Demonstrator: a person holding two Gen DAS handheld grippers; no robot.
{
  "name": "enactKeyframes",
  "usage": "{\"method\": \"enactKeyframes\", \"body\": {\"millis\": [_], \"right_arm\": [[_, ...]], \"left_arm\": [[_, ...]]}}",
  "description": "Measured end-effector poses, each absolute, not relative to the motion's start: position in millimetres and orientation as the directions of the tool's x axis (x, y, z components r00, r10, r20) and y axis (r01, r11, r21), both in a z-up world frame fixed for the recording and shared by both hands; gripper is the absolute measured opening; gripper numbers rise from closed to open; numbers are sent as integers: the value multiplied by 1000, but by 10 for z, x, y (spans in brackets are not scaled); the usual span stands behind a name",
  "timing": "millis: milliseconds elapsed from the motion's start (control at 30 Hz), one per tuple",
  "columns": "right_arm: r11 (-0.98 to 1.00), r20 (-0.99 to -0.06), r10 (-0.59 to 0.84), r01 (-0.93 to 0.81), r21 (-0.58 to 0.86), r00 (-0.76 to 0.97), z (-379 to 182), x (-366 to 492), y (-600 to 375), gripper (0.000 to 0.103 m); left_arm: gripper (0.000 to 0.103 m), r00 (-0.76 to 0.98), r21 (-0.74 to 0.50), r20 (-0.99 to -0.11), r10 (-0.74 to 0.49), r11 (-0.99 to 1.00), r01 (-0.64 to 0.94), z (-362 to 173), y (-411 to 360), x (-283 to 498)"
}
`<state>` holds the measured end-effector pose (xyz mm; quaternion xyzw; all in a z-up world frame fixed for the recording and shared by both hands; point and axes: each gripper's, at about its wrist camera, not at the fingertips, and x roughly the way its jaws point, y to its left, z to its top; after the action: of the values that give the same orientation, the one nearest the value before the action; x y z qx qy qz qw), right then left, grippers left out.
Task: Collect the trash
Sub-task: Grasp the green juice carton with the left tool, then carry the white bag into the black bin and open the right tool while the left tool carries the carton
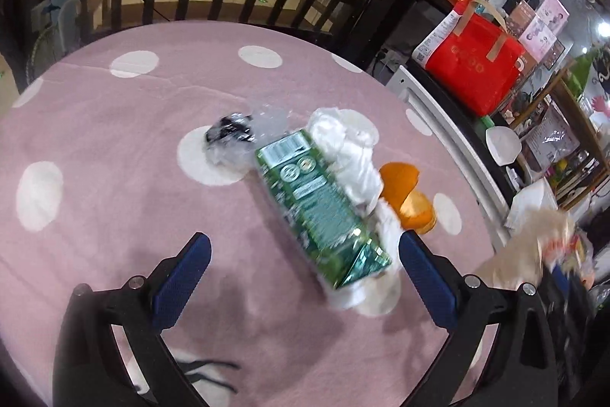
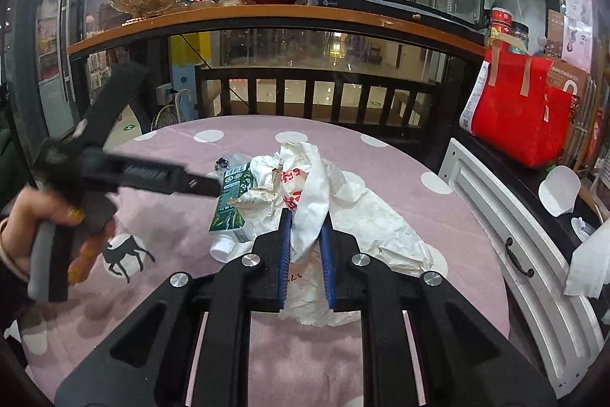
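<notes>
Now, on the pink counter with white dots (image 1: 114, 140), the trash lies in a loose heap near the middle. In the left wrist view, at ten o'clock of the heap sits a crumpled clear plastic wrapper with a black patch (image 1: 232, 136). Just right of it lies the green printed drink carton (image 1: 320, 205), slanting from eleven o'clock down to five o'clock, resting against crumpled white tissue (image 1: 350, 155). At three o'clock of the carton lie pieces of orange peel (image 1: 408, 197). The left gripper (image 1: 305, 256) has its blue-padded fingers (image 1: 183, 277) released and spread wide, hovering with the carton's lower end between them, untouched.

In the right wrist view, a hand (image 2: 42, 224) at nine o'clock holds the left gripper's handle. The right gripper (image 2: 305, 239) has its fingers clenched on a crumpled white plastic bag with red print (image 2: 309, 185), which drapes over the counter toward four o'clock.
</notes>
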<state>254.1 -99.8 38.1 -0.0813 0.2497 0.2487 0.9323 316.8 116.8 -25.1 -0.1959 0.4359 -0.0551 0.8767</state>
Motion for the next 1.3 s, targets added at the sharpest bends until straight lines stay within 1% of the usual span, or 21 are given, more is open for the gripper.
{"method": "enactKeyframes", "body": {"millis": [267, 367, 433, 467, 567, 600, 633, 733, 900, 1067, 1200, 1300], "right_arm": [[873, -510, 418, -488, -4, 752, 321, 2335, -1164, 15], [874, -502, 420, -485, 1, 756, 326, 2269, -1203, 15], [875, -498, 416, -484, -10, 761, 333, 2230, -1217, 15], [875, -493, 415, -485, -16, 765, 336, 2192, -1223, 15], [872, -484, 417, -489, -27, 770, 339, 2126, -1226, 15], [871, -482, 418, -491, -29, 770, 341, 2113, -1224, 15], [870, -480, 419, -492, -31, 771, 344, 2102, -1221, 15], [870, -475, 419, -492, -34, 774, 343, 2069, -1228, 15], [873, -467, 420, -487, -27, 778, 357, 1992, -1283, 15], [878, -471, 420, -479, -5, 776, 361, 1939, -1360, 15], [884, -475, 418, -468, 16, 774, 348, 1892, -1434, 15], [888, -475, 414, -459, 23, 777, 334, 1832, -1494, 15]], "left_arm": [[96, 524, -352, -816, -244, 929, -115, -444, 1011, 3574], [90, 493, -330, -839, -230, 936, -126, -535, 970, 3666], [80, 481, -325, -847, -227, 937, -130, -578, 964, 3695], [79, 478, -330, -847, -233, 935, -130, -612, 968, 3699], [73, 489, -395, -824, -285, 909, -135, -645, 1023, 3659], [67, 494, -410, -817, -298, 902, -135, -628, 1031, 3642], [63, 498, -420, -811, -306, 898, -131, -606, 1031, 3617], [57, 515, -410, -804, -298, 905, -116, -535, 988, 3528], [51, 533, -415, -789, -307, 905, -94, -490, 1005, 3348], [51, 571, -472, -740, -356, 879, -63, -408, 1071, 3049], [51, 602, -475, -712, -361, 879, -34, -323, 1069, 2786], [51, 606, -496, -692, -392, 868, -5, -270, 1051, 2590]]}}
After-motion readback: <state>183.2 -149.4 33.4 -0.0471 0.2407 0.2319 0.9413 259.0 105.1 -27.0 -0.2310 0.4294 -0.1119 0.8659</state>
